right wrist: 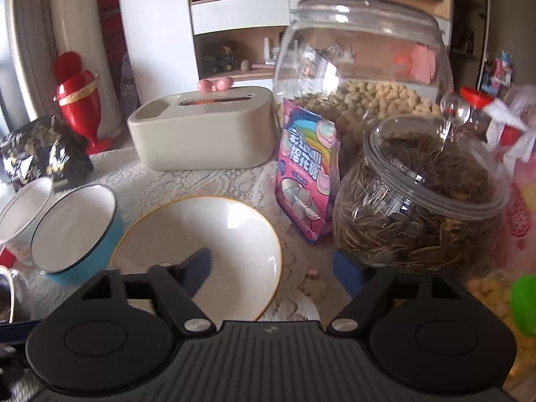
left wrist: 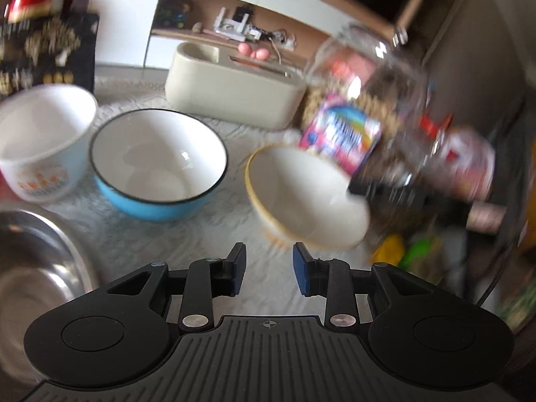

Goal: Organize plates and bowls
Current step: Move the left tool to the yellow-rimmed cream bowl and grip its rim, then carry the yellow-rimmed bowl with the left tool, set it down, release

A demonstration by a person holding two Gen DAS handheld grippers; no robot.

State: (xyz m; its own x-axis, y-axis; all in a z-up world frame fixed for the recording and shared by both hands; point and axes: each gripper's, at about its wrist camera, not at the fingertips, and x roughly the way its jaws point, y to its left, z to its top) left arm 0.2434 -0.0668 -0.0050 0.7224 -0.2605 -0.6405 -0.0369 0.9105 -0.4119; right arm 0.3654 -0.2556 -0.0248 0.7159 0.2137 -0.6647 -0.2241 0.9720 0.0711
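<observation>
Lace tablecloth (right wrist: 214, 181) carries glossy round yellow-rimmed bowl (right wrist: 201, 251), blue enamel bowl (left wrist: 157, 164).

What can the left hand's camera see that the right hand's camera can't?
Only the left wrist view shows the inside of the metal bowl and the empty left gripper. Only the right wrist view shows the red vase and the open right gripper at the yellow-rimmed bowl. Both show that bowl, the blue bowl, the white cup and the pink packet.
</observation>
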